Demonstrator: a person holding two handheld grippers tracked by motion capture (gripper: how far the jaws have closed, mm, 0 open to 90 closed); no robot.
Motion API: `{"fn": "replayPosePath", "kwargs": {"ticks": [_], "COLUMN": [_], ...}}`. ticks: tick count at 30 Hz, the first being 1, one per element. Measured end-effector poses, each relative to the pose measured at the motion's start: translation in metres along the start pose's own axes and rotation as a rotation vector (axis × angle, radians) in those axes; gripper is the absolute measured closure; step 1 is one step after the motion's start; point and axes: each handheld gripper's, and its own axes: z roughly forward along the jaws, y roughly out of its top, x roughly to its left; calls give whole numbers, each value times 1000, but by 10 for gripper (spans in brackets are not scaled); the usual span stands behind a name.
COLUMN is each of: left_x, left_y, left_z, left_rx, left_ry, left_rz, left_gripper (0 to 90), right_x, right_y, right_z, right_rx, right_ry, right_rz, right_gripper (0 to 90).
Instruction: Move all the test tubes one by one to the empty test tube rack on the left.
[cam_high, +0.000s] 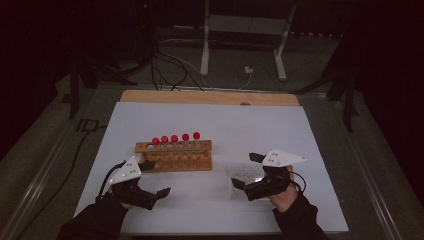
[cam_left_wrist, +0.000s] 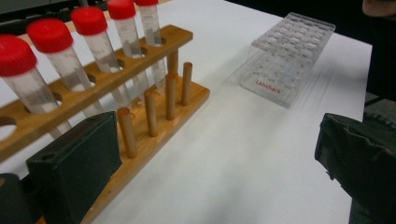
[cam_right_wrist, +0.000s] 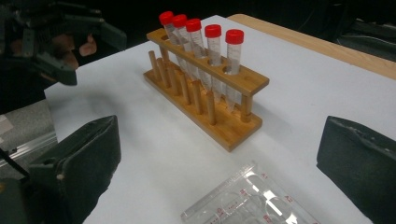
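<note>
Wooden tube rack (cam_high: 174, 155): stands left of centre on the white sheet covering the table (cam_high: 280, 125), long side across the high view; upper rail with holes, lower base with a row of upright wooden pegs (cam_left_wrist: 150, 112). Contents: five clear tubes with red caps (cam_high: 174, 138), all upright in the rail's holes in one row; in the left gripper view one more hole at the rail's near end is partly in frame. Left hand-held gripper (cam_high: 156, 178): low at the rack's near left corner, just beside the base; jaws wide apart with nothing between them; in its own view one black jaw sits close against the front of the rack, whether touching cannot be told, and the other stands clear over bare white sheet. Clear plastic rack (cam_high: 246, 179): lies flat on the sheet to the right of the wooden tube rack, well apart from it; a grid of small wells, red lettering along one edge (cam_left_wrist: 268, 88). Right hand-held gripper (cam_high: 248, 170): at the clear plastic rack, jaws spread apart, one on either side of it in the high view; in the right gripper view the rack's corner (cam_right_wrist: 247, 200) lies low between the two black jaws, neither pad pressing it.
</note>
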Motion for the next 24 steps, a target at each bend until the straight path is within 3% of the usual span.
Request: {"fn": "replayPosePath", "kwargs": {"ticks": [6, 11, 17, 20, 24], "left_x": [-1, 2, 5, 6, 4], "left_y": [-12, -25, -38, -44, -46], "left_z": [6, 7, 3, 0, 2], "left_rx": [23, 42, 37, 40, 43], "left_ry": [-9, 17, 86, 139, 146], "left_rz": [2, -8, -27, -15, -10], "left_gripper": [10, 10, 10, 10, 10], "right_x": [-3, -5, -8, -10, -11], "right_y": [-5, -7, -9, -9, -11], "right_z": [-3, -5, -7, -8, -7], "right_rx": [5, 6, -3, -4, -4], "right_ry": [-14, -27, -40, -44, -47], "right_rz": [2, 0, 4, 3, 4], "right_gripper": [0, 0, 0, 0, 0]}}
